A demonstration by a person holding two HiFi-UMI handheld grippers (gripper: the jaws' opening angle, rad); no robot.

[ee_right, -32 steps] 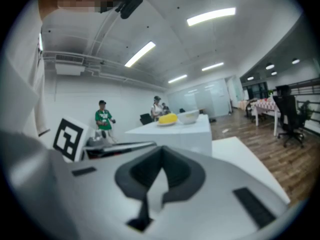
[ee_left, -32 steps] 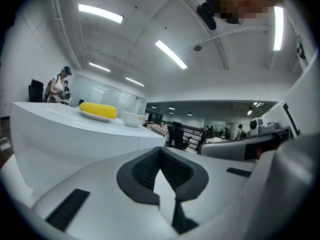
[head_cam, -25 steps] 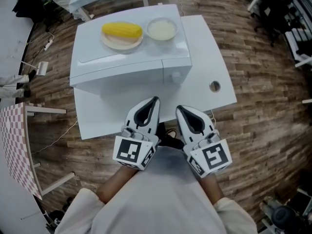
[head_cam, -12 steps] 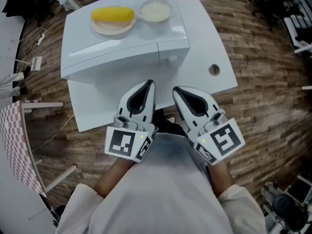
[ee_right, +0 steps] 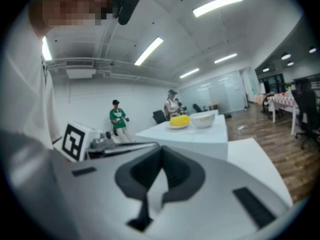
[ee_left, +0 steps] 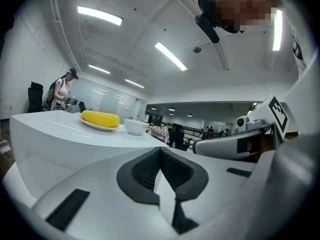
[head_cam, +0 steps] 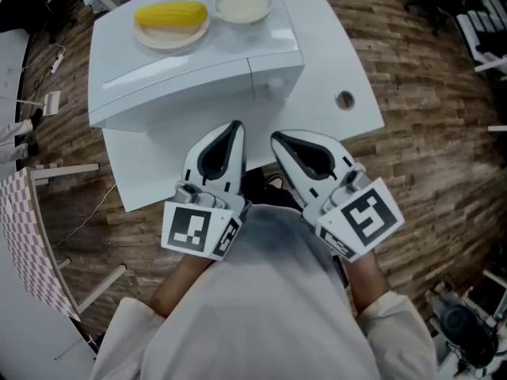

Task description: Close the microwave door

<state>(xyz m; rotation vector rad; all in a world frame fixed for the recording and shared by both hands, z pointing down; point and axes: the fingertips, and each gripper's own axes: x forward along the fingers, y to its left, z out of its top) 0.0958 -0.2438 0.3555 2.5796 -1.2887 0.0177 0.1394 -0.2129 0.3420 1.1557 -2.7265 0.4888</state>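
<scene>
The white microwave (head_cam: 190, 54) stands on a white table (head_cam: 333, 70), its door face (head_cam: 174, 101) looking flush with the body. On its top lie a plate with a yellow corn cob (head_cam: 170, 13) and a white bowl (head_cam: 243, 3). My left gripper (head_cam: 235, 125) and right gripper (head_cam: 276, 137) are held side by side close to my chest, both shut and empty, tips pointing at the microwave's front. In the left gripper view the left gripper (ee_left: 160, 150) has the microwave (ee_left: 65, 134) beyond it. The right gripper (ee_right: 161, 149) likewise faces the microwave (ee_right: 200, 134).
A round cable hole (head_cam: 344, 99) sits in the table to the right of the microwave. A checkered table (head_cam: 20, 236) stands at the far left on the wood floor. People (ee_right: 118, 118) stand in the background of the room.
The microwave has slid upward in the head view while both grippers rose slightly and drew nearer its front. Both stayed shut.
</scene>
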